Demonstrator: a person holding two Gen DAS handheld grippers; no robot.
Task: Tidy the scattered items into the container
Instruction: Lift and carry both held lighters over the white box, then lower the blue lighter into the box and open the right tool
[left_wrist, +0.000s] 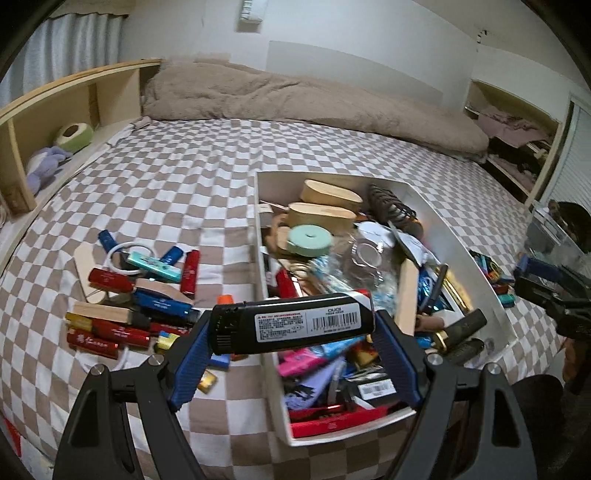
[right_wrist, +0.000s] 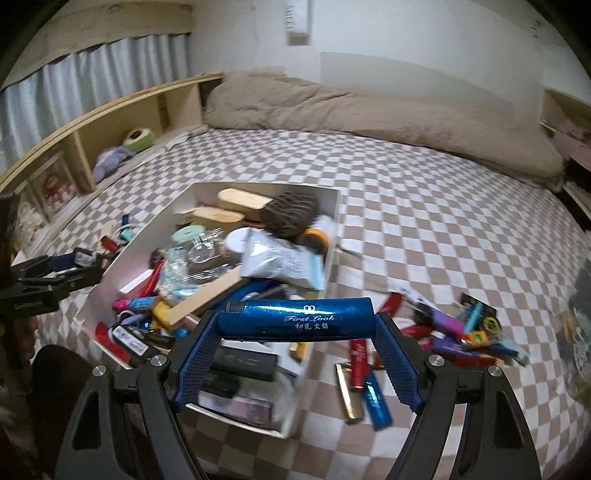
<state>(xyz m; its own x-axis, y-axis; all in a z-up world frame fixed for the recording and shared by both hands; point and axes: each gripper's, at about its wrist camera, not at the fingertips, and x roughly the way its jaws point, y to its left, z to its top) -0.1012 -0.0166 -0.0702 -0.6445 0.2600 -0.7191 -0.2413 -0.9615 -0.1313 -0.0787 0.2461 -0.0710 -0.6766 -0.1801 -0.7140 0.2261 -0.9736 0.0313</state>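
A black plastic lighter with a white barcode label (left_wrist: 291, 322) lies crosswise between the blue ribbed fingertips of the left gripper (left_wrist: 291, 326), pinched end to end, its cap end against the left pad and its base against the right. The fingers stand fairly wide, spread by the lighter's full length. It hangs over the near left rim of the white rectangular cardboard box (left_wrist: 491, 295), already crammed with lighters, wooden pieces, a clear glass and a mint green tape roll (left_wrist: 309, 240). To the left of the box a heap of red and blue lighters (left_wrist: 125, 295) lies on the brown and white checked bedsheet (left_wrist: 177, 184).

The right gripper (right_wrist: 297, 325) likewise clamps a glossy blue metallic lighter printed "First Look" (right_wrist: 297, 323) lengthwise between its pads, held above the box's near right corner (right_wrist: 295, 421). More scattered coloured lighters (right_wrist: 458, 332) lie on the sheet to its right
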